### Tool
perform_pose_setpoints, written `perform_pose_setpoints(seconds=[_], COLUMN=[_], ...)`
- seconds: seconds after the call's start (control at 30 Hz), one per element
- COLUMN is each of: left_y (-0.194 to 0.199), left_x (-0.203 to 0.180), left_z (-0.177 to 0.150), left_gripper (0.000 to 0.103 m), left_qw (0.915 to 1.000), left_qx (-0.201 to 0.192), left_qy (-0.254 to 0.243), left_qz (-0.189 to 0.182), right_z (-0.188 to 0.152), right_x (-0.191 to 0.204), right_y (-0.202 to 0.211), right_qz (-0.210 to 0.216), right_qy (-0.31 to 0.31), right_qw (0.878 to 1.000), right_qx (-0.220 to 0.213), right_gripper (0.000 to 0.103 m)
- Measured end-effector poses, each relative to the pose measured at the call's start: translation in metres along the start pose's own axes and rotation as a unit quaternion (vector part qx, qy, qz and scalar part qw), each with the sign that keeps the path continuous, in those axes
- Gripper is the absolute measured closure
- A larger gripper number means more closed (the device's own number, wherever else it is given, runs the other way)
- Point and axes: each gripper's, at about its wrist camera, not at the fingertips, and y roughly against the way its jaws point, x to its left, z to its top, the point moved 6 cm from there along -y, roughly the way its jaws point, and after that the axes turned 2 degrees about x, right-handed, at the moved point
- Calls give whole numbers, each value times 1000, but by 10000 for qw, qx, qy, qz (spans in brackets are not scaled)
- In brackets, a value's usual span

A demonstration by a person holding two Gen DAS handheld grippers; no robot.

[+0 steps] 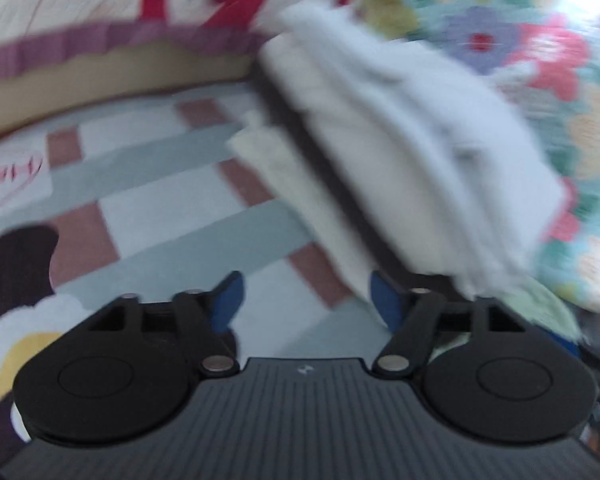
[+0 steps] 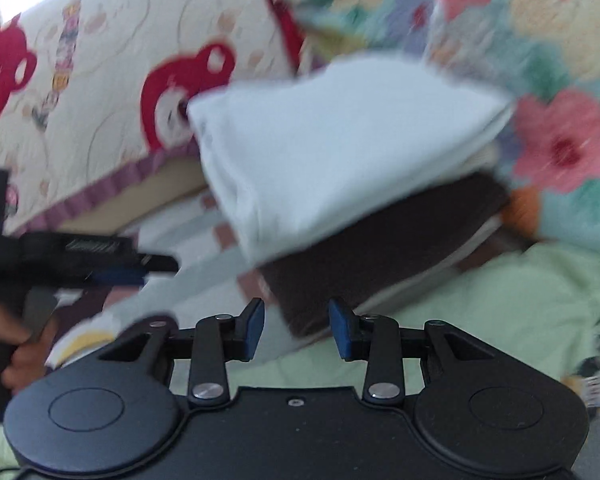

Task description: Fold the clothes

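Left gripper (image 1: 306, 300) low over the checked sheet (image 1: 172, 216), jaws spread, holding nothing; in the right wrist view, gripped from below by a hand (image 2: 18, 354). Right gripper (image 2: 296, 330) likewise parted and empty, just short of the stack. Stack of 3 or so folded clothes (image 2: 320, 168), blurred: white on top, dark brown (image 2: 380, 248) beneath. Behind, bear-print bedding (image 2: 112, 80); to the right, a floral quilt (image 2: 552, 80) and pale green cloth (image 2: 520, 312)
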Motion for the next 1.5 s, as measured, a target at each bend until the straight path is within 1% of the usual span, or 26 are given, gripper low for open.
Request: perform_pose_setpoints(seconds=[0.03, 0.1, 0.2, 0.27, 0.37, 0.47, 0.57, 0.63, 0.7, 0.73, 0.83, 0.93, 0.97, 1.03, 1.17, 1.3, 1.4, 1.5], left_y=[14, 38, 68, 82, 97, 109, 120, 124, 125, 126, 128, 130, 131, 132, 134, 137, 137, 136], left_x=[-9, -24, -38, -43, -48, -53, -57, -63, -68, -71, -77, -83, -85, -88, -93, -99, -104, -105], left_z=[1, 2, 1, -4, -14, -23, -33, -39, -44, -46, -50, -52, -52, -53, -53, -55, -56, -57], left_gripper=[18, 8, 1, 0, 0, 0, 0, 0, 0, 0, 0, 0, 0, 0, 0, 0, 0, 0], left_qw=[9998, 9984, 9965, 9961, 9947, 9936, 9921, 9906, 9893, 9887, 9883, 9880, 9877, 9872, 9865, 9837, 9824, 9844], left_qx=[-79, -212, -271, -125, 240, 450, 660, 759, 838, 877, 929, 933, 933, 934, 900, 844, 827, 858], left_qy=[-194, -529, -779, -830, -908, -932, -956, -1019, -1076, -1100, -1113, -1149, -1169, -1209, -1281, -1480, -1575, -1460], left_qz=[-38, 14, 163, 267, 420, 451, 482, 512, 521, 521, 471, 449, 455, 461, 478, 567, 565, 479], right_z=[5, 13, 20, 23, 19, 14, 7, 6, 7, 8, 11, 14, 15, 15, 17, 17, 15, 14], right_x=[1, 4, 7, 9, 10, 11, 7, 6, 8, 10, 17, 24, 27, 33, 36, 33, 29, 26], right_y=[8, 24, 46, 56, 76, 99, 115, 122, 127, 130, 135, 142, 144, 147, 150, 149, 145, 141], right_qz=[-66, -130, -178, -267, -478, -574, -626, -595, -640, -675, -709, -699, -693, -664, -577, -628, -674, -720], right_qy=[4, -59, -134, -93, -42, 13, -194, -336, -309, -259, -161, -41, 33, 145, 72, -14, -106, -197], right_qw=[9999, 9997, 9995, 9994, 9988, 9982, 9975, 9972, 9967, 9965, 9962, 9963, 9965, 9967, 9975, 9973, 9969, 9964], right_qx=[-83, -184, -238, -174, 23, 144, 254, 317, 386, 413, 487, 495, 476, 441, 413, 392, 400, 409], right_gripper=[62, 62, 62, 58, 53, 50, 50, 49, 41, 34, 34, 27, 23, 20, 20, 20, 19, 19])
